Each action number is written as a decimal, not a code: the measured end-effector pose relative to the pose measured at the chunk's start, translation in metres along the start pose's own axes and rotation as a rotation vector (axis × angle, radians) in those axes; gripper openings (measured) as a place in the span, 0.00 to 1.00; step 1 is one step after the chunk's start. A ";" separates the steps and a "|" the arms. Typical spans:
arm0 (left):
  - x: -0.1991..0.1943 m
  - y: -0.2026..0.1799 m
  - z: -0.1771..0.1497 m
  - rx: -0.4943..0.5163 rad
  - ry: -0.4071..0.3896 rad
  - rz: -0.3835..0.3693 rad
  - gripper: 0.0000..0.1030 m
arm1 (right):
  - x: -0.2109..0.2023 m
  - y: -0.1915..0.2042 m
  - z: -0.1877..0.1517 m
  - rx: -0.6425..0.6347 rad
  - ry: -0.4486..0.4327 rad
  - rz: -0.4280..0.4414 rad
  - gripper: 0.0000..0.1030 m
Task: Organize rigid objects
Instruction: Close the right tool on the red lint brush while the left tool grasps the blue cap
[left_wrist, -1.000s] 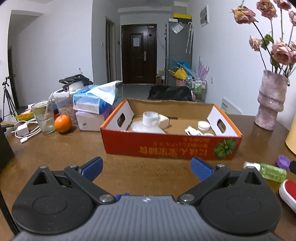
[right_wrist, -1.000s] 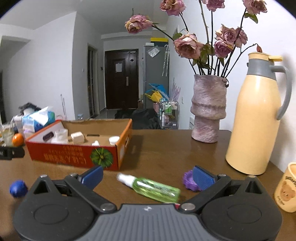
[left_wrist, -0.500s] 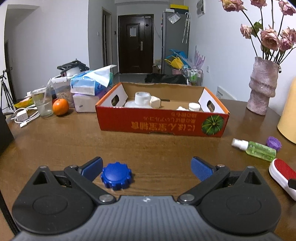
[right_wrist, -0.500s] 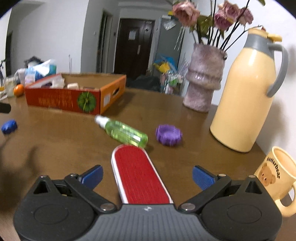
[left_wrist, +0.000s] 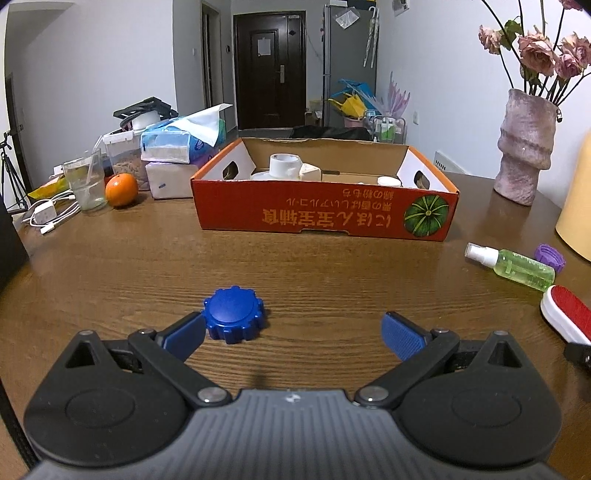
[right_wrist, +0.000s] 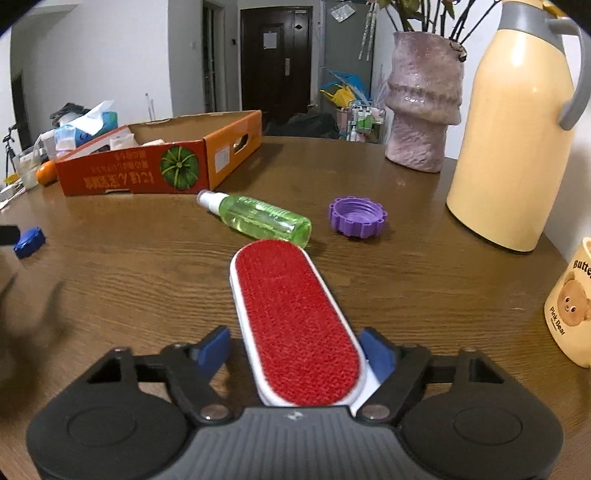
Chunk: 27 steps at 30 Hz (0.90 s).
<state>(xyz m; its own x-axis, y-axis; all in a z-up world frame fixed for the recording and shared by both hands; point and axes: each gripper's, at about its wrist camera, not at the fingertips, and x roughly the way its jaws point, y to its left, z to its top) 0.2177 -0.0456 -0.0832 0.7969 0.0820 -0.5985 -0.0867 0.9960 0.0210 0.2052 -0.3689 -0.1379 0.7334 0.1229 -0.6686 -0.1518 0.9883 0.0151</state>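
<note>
A blue cap (left_wrist: 233, 319) lies on the wooden table just ahead of my left gripper (left_wrist: 295, 334), touching its left fingertip; the gripper is open and empty. My right gripper (right_wrist: 297, 350) has its jaws partly closed around a red lint brush (right_wrist: 293, 321) with a white rim that lies on the table; the right pad touches the rim, the left one stands slightly off. A green spray bottle (right_wrist: 258, 219) and a purple cap (right_wrist: 357, 218) lie beyond the brush. The orange cardboard box (left_wrist: 325, 212) holds several white items.
A yellow thermos (right_wrist: 513, 129), a bear mug (right_wrist: 570, 310) and a pink vase (right_wrist: 424, 99) stand at the right. At the left are a tissue pack (left_wrist: 184, 138), an orange (left_wrist: 121, 189), a glass (left_wrist: 85, 181) and white cables (left_wrist: 48, 216).
My left gripper has drawn back and lowered, bringing the blue cap between its fingers. My right gripper moved down over the red brush and its jaws have narrowed around it.
</note>
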 end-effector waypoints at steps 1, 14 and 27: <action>0.000 0.001 0.000 -0.001 0.001 0.000 1.00 | 0.000 0.000 0.000 0.005 -0.002 0.004 0.62; 0.011 0.017 0.001 -0.017 0.016 0.023 1.00 | -0.010 0.010 -0.004 0.055 -0.067 -0.013 0.53; 0.044 0.047 0.000 0.011 0.050 0.070 0.99 | -0.012 0.041 0.009 0.037 -0.099 -0.011 0.53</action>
<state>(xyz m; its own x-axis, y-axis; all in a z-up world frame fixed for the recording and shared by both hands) 0.2492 0.0045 -0.1083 0.7583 0.1496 -0.6344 -0.1340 0.9883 0.0729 0.1962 -0.3292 -0.1232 0.7967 0.1190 -0.5925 -0.1207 0.9920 0.0369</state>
